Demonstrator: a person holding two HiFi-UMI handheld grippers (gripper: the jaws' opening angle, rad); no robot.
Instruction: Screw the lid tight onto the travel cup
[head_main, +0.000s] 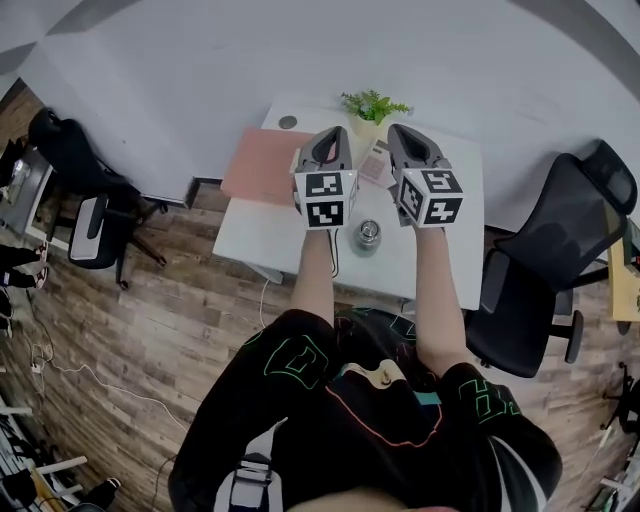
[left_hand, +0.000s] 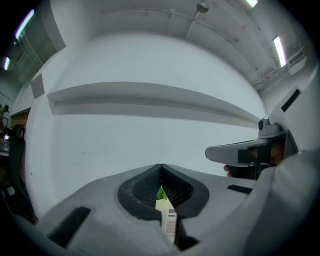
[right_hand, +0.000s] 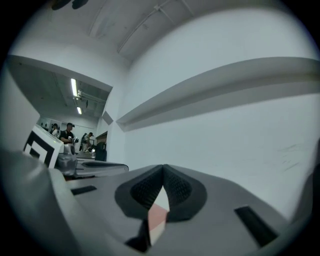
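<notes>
While the left gripper (left_hand: 160, 170) and right gripper (right_hand: 163, 170) hover level above the white worktop (head_main: 260, 235), jaws pressed together on nothing and apparently not yet committed to a grasp, the travel cup (head_main: 368, 236) stands near the front edge between them; only the head view shows it; both gripper views face the wall, the left catching a sliver of the back-edge potted plant (left_hand: 160, 193).

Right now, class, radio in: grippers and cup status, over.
Left gripper shut, empty. Right gripper shut, empty. Travel cup standing on table, untouched. Nothing seen blocking it.
</notes>
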